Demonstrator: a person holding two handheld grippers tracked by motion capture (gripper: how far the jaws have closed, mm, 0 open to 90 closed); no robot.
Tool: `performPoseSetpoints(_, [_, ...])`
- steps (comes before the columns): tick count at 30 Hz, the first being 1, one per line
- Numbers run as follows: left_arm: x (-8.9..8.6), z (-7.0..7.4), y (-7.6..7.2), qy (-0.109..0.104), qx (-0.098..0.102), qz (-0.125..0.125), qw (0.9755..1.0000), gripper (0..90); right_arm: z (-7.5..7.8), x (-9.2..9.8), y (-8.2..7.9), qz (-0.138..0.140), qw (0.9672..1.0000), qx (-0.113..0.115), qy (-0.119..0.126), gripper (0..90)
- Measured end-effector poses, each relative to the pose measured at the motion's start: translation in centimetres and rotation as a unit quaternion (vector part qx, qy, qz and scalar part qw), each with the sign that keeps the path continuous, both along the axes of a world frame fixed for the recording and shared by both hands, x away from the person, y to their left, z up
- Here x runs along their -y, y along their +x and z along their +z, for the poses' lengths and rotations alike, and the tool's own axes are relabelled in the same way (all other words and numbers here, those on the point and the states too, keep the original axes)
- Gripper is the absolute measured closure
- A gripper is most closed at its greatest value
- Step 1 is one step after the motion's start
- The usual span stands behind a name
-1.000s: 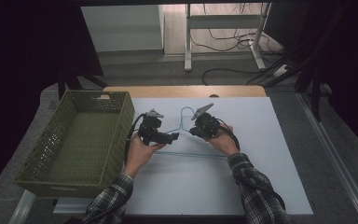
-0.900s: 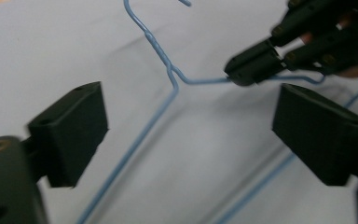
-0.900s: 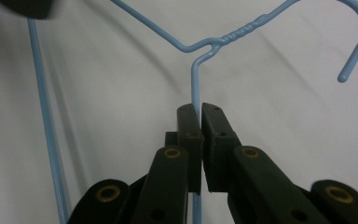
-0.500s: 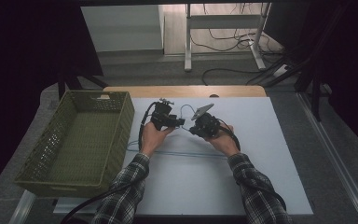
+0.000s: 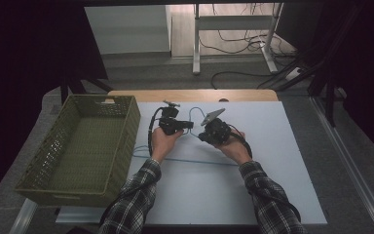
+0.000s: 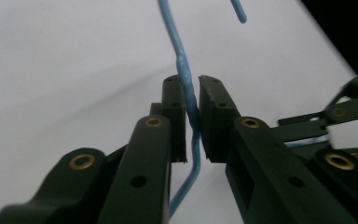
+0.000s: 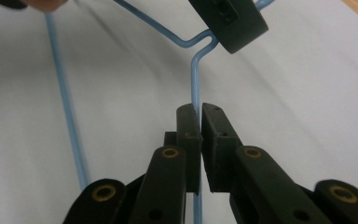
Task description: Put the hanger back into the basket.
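White table top (image 5: 272, 161), wooden strip (image 5: 190, 95) along far edge. Green woven basket (image 5: 44, 161) on left side, overhanging the table's left edge, open top, nothing visible inside. Blue wire hanger (image 5: 185, 159) near centre: long bottom bar runs left-right on the surface from beside the basket toward the right; its upper part is farther back at centre, hard to tell whether it touches the sheet. Right half and near part of the top bare. Grey floor (image 5: 321, 122) around the table; cables and a white frame's legs on the floor beyond the far edge.
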State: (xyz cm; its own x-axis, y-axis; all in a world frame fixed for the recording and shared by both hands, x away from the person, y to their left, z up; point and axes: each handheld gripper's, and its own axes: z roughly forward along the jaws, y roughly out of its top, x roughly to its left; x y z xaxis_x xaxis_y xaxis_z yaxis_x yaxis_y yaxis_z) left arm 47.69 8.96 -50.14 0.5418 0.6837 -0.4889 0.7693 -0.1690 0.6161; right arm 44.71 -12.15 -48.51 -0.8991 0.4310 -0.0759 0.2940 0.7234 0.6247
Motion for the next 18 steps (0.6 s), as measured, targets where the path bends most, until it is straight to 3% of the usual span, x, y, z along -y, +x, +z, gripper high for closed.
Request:
performPoseSetpoints(1, [-0.2,0.0,-0.1,-0.021,-0.004,0.006,0.9998,83.2,0.0,0.0,0.0,0.000,1.0000,0.000,0.000,84.9])
performPoseSetpoints(3, [-0.4,0.3,-0.3,-0.057,-0.007,0.009,0.9983,85.6,0.4,0.2,-0.1,-0.009,0.9998,-0.014,0.014,76.7])
performPoseSetpoints(8, [-0.3,2.0,-1.4,-0.056,0.027,-0.003,0.9981,86.3,2.1,1.0,-0.9,-0.030,0.9987,-0.020,0.035,66.6])
performPoseSetpoints(11, [-0.4,2.4,-1.9,-0.071,0.032,-0.002,0.9970,86.3,3.3,1.4,-1.1,-0.033,0.9978,-0.033,0.047,66.1])
performPoseSetpoints(12, [-0.3,2.8,-2.5,-0.076,0.043,0.000,0.9962,86.3,3.7,1.4,-1.3,-0.035,0.9974,-0.040,0.050,66.2])
performPoseSetpoints(18, [0.5,4.4,-4.6,-0.071,0.075,-0.008,0.9946,86.2,4.9,0.4,-1.9,-0.033,0.9968,-0.060,0.042,66.6])
